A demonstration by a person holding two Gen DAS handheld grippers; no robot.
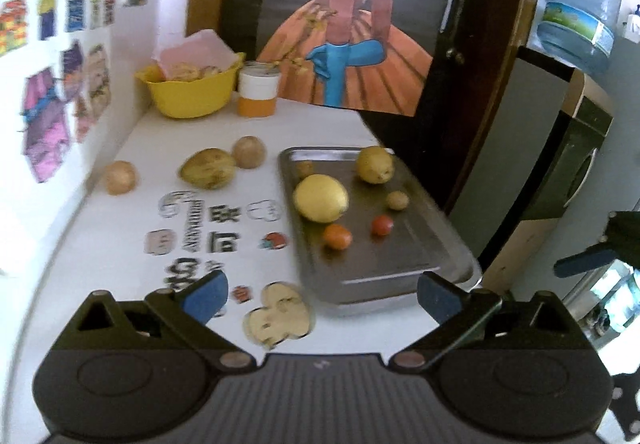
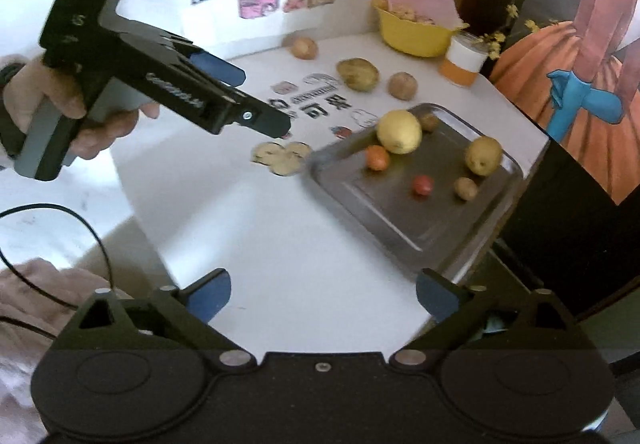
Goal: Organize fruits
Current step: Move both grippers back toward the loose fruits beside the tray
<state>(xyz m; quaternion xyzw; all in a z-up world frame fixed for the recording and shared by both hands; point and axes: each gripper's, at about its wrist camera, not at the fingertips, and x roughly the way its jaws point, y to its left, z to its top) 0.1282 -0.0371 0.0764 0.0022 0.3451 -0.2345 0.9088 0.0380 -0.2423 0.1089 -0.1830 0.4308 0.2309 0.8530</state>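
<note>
Steel, dull and shallow, the tray (image 1: 436, 244) sat on the right side of the white table (image 1: 256, 128), its right edge near the table's edge. In it lay a big yellow lemon (image 1: 320, 198), a yellowish potato (image 1: 374, 164) farther back, a small brown potato (image 1: 397, 200), a red tomato (image 1: 382, 225) and an orange one (image 1: 337, 236) near the lemon. A very small brown thing stood at the tray's far left corner, too blurred to name.

Left of the tray, loose on the table, were three more potatoes: a large one (image 1: 207, 168), a round one (image 1: 249, 151) just beside it, and a third (image 1: 119, 177) near the wall. Printed stickers lay flat on the tabletop between these and the near edge. At the far end stood a yellow bowl (image 1: 188, 92) with pink paper in it, and a white and orange jar (image 1: 258, 89) beside it.

The left gripper (image 1: 320, 298) hung over the near end of the table, fingers spread wide with nothing between them. The right gripper (image 2: 322, 298) hovered nearer and to the right, likewise spread wide and bare. In the right wrist view a hand (image 2: 52, 100) gripped the left tool's handle.
</note>
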